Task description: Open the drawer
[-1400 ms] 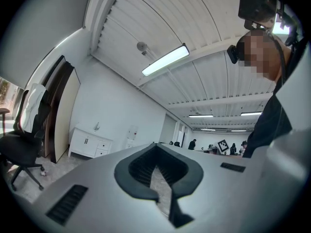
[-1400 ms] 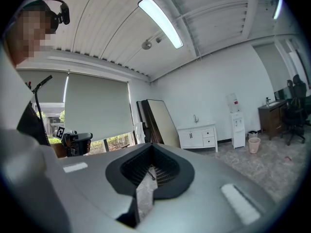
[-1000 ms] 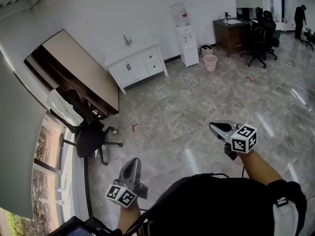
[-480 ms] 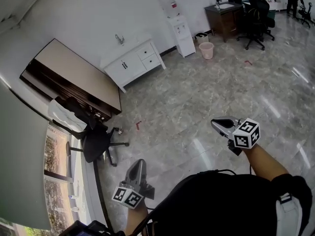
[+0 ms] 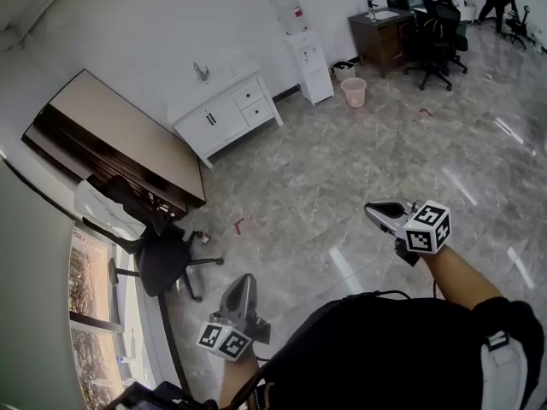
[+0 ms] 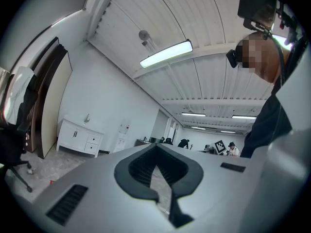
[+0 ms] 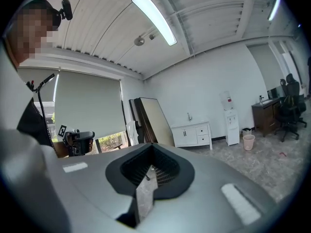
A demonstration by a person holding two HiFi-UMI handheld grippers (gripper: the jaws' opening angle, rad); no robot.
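The white sink cabinet with its drawers stands far away by the wall. The left gripper and the right gripper are near us, both closed tight and holding nothing.

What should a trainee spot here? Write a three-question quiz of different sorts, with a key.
1. True or false: the right gripper touches the white cabinet.
2. What stands along the wall between the white cabinet and the pink bin? A. water dispenser B. office chair C. desk
3. How many drawers show on the cabinet's front?

Key: 1 false, it hangs over open floor far from the cabinet; 2 A; 3 two.
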